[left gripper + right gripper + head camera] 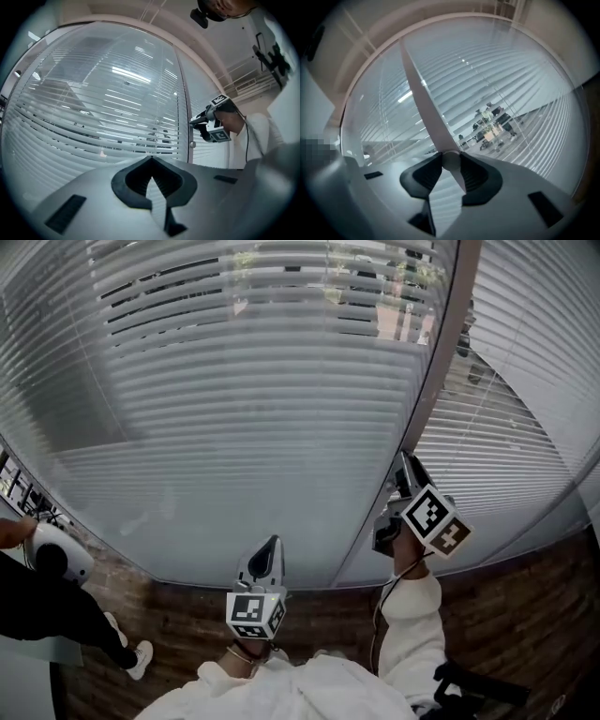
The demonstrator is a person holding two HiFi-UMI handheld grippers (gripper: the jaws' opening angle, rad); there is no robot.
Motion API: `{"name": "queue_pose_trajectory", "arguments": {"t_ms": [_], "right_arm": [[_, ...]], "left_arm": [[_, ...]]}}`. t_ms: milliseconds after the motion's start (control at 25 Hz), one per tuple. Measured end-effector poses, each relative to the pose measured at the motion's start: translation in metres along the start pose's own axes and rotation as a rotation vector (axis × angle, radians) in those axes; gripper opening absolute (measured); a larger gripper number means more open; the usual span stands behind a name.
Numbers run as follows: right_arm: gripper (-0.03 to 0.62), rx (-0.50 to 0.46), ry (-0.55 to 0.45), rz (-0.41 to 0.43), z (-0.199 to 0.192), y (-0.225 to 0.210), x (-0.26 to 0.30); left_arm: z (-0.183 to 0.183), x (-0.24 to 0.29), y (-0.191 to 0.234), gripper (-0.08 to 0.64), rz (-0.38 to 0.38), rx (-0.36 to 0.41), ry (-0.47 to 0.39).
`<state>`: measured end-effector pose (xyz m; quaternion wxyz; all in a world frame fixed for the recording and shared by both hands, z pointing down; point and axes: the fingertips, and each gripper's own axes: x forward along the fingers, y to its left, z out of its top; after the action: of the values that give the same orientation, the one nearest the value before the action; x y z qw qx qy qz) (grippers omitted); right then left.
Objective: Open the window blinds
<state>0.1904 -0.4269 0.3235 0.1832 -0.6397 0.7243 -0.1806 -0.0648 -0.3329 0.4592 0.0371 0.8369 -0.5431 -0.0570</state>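
R hand-held gripper (449, 161) tight on tilt wand (423, 93) beside blinds (501, 75); L hand-held gripper (151, 159) closed, empty.

Two white slatted window blinds (253, 427), one pale round tilt wand (424, 101), two grey hand-held grippers, left gripper (271, 545) and right gripper (407, 465), one bystander (56, 615) in black

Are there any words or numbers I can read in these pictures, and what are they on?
None: no word, number or brand can be read anywhere.
The left cube and the right cube carry black-and-white square patterns, not letters.
The blinds are plain, and whatever shows through them is too small and blurred to read.
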Motion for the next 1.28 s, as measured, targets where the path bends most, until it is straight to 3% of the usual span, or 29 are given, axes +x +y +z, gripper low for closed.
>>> {"name": "queue_pose_trajectory", "arguments": {"t_ms": [160, 640, 1120, 1280], "right_arm": [[0.132, 0.203, -0.030, 0.020, 0.001, -0.001, -0.001], [0.132, 0.691, -0.084, 0.047, -0.001, -0.010, -0.002], [0.132, 1.018, -0.124, 0.058, -0.006, -0.024, -0.003], [0.132, 1.029, -0.117, 0.074, -0.005, -0.027, -0.003]], "left_arm": [[0.001, -0.002, 0.005, -0.003, 0.007, -0.003, -0.004], [0.003, -0.003, 0.014, -0.003, 0.014, -0.015, -0.016], [0.007, -0.006, 0.023, -0.003, 0.024, -0.016, -0.019], [0.008, -0.009, 0.020, -0.003, 0.029, -0.020, -0.007]]}}
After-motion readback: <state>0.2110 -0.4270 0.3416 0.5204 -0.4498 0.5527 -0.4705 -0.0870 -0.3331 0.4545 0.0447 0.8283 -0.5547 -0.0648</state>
